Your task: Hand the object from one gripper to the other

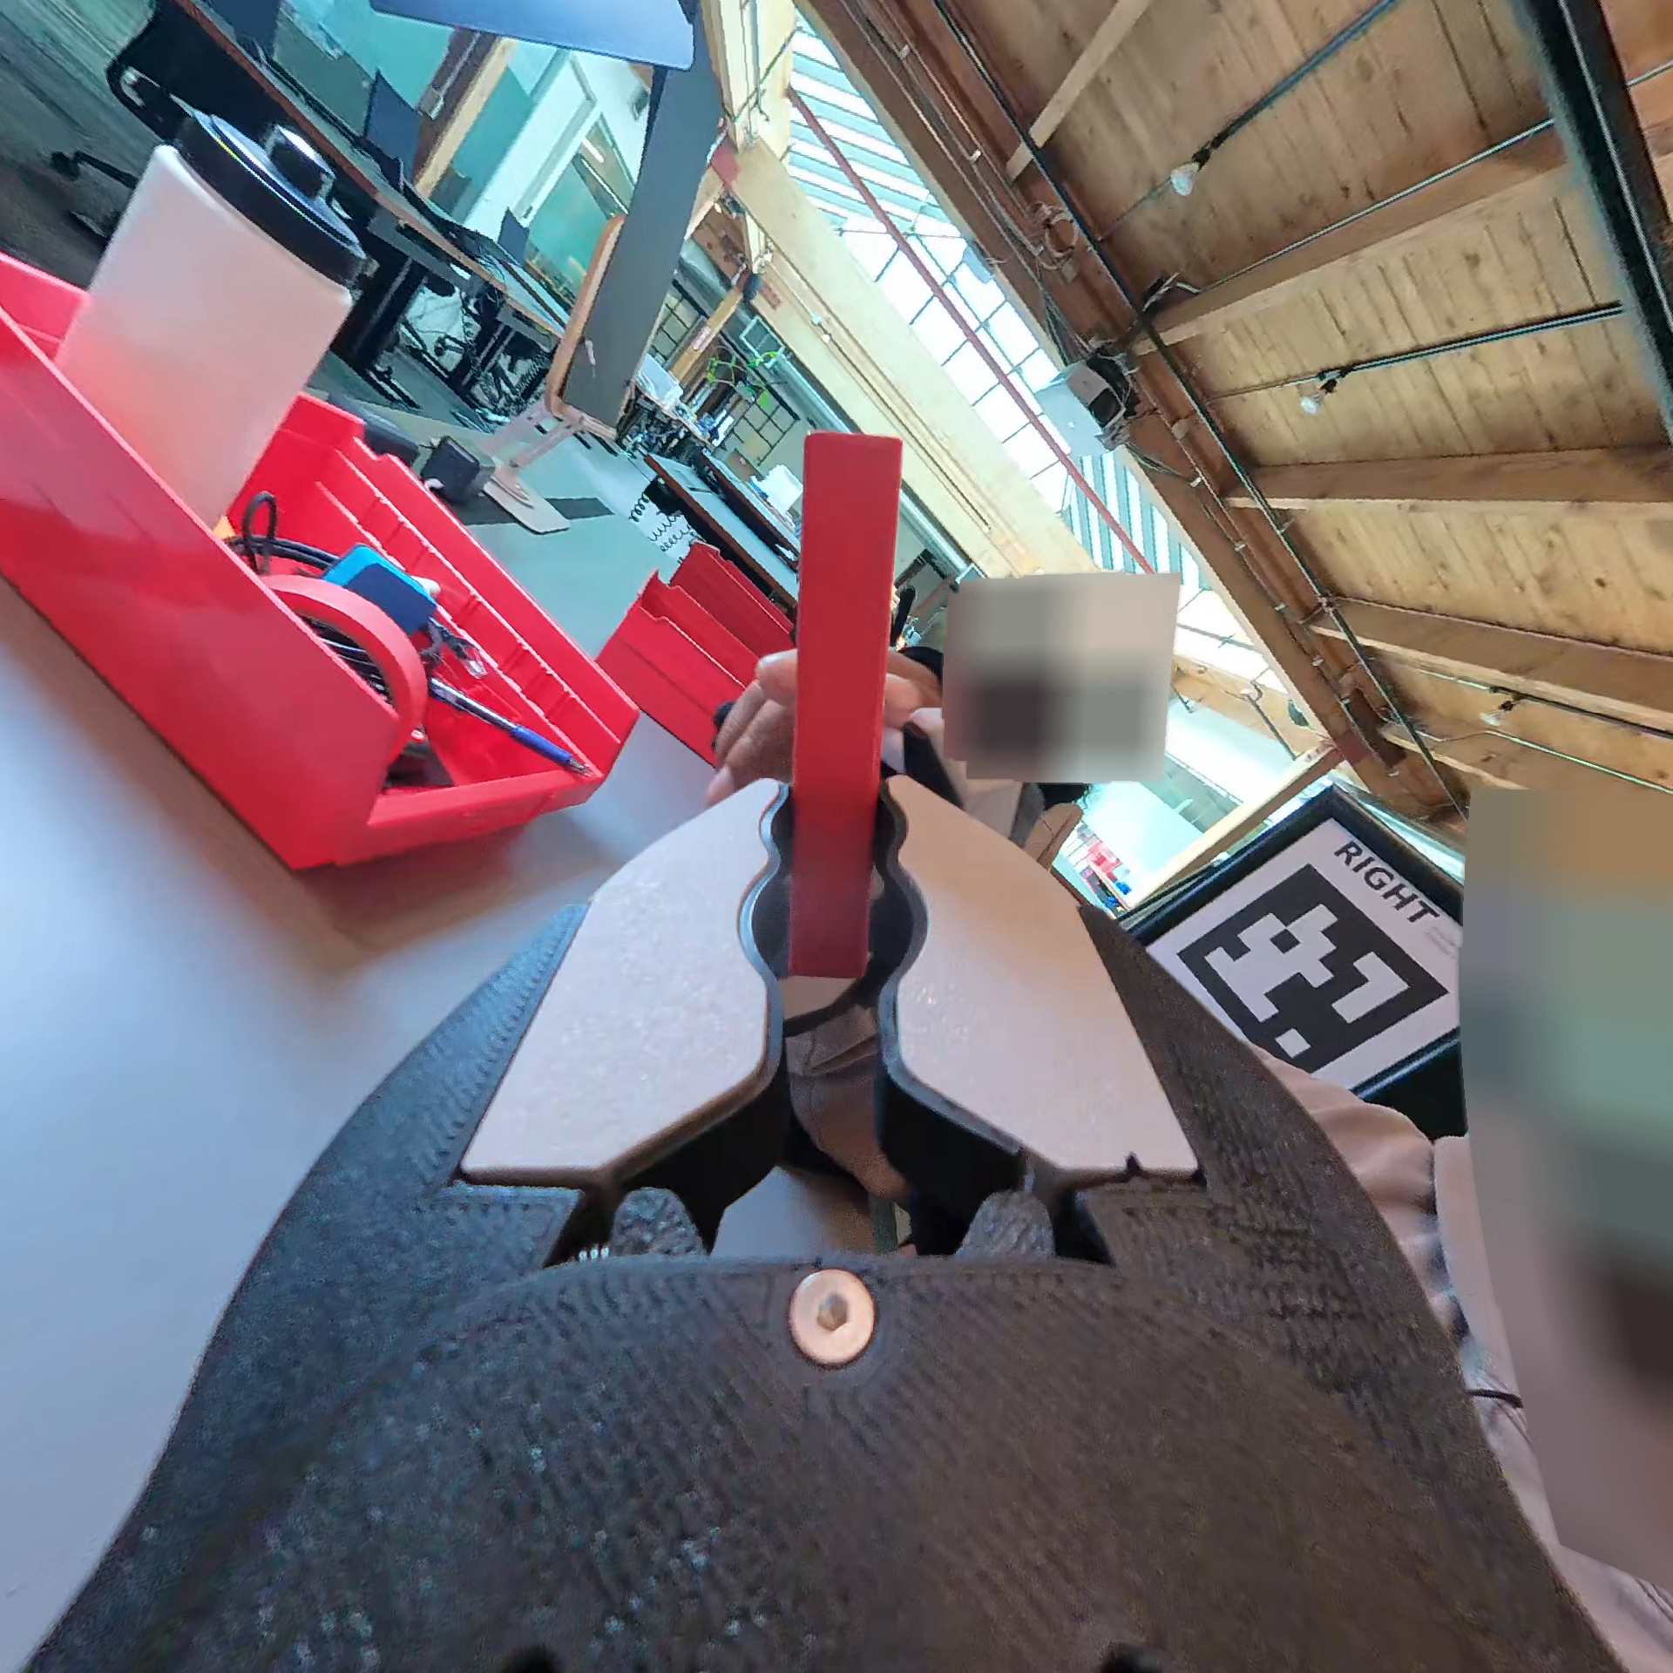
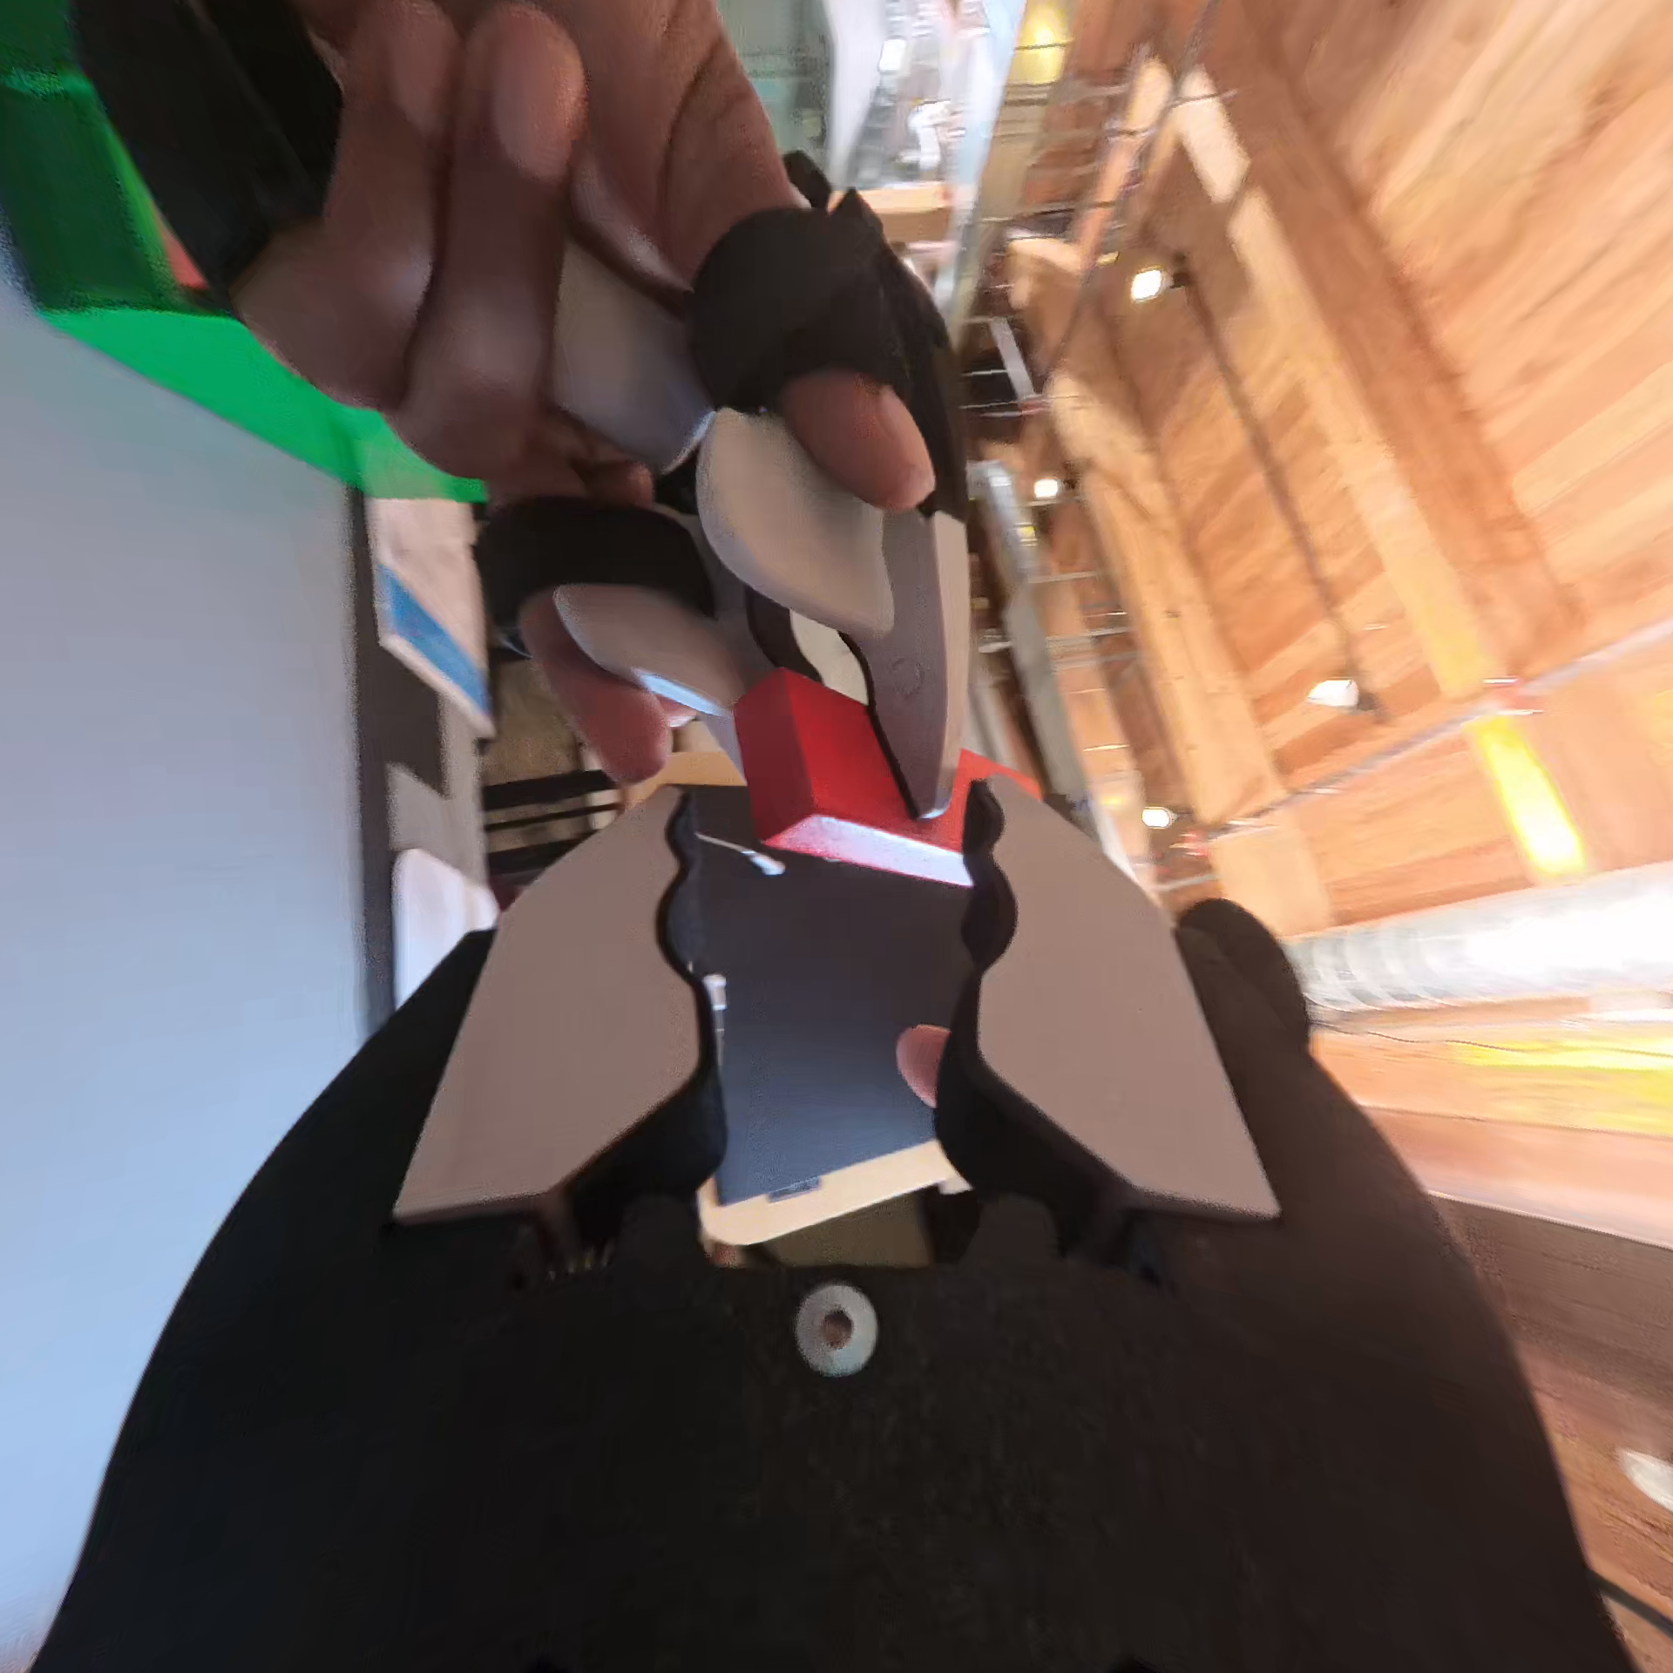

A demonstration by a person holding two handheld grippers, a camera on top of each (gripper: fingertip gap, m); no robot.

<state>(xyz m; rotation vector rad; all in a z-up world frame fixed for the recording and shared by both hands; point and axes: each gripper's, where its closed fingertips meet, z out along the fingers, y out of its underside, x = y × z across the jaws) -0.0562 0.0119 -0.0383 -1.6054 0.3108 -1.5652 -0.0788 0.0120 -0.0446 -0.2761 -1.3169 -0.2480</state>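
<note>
My left gripper [image 1: 833, 801] is shut on a flat red block [image 1: 846, 652], which sticks out upright beyond its fingertips. In the right wrist view the same red block [image 2: 815, 747] is pinched between the left gripper's fingers [image 2: 919, 688], which come in from above. A person's hand [image 2: 507, 235] holds that gripper. My right gripper [image 2: 833, 810] is open. The block's lower end sits at its fingertips, close to the right-hand finger [image 2: 1068, 1014], and I cannot tell if they touch. A marker plate [image 1: 1313, 973] on the right gripper shows at the right of the left wrist view.
A red bin [image 1: 226, 688] on the grey table [image 1: 181, 1041] holds a tape roll [image 1: 362, 634], a pen and cables. A white bottle [image 1: 208, 317] stands behind it, and another red bin [image 1: 697, 643] lies farther back. A green object [image 2: 226, 362] is blurred at upper left. The tips of both grippers are at nearly the same place. From either gripper's tips it is about 40 centimeters to the white bottle [image 1: 208, 317].
</note>
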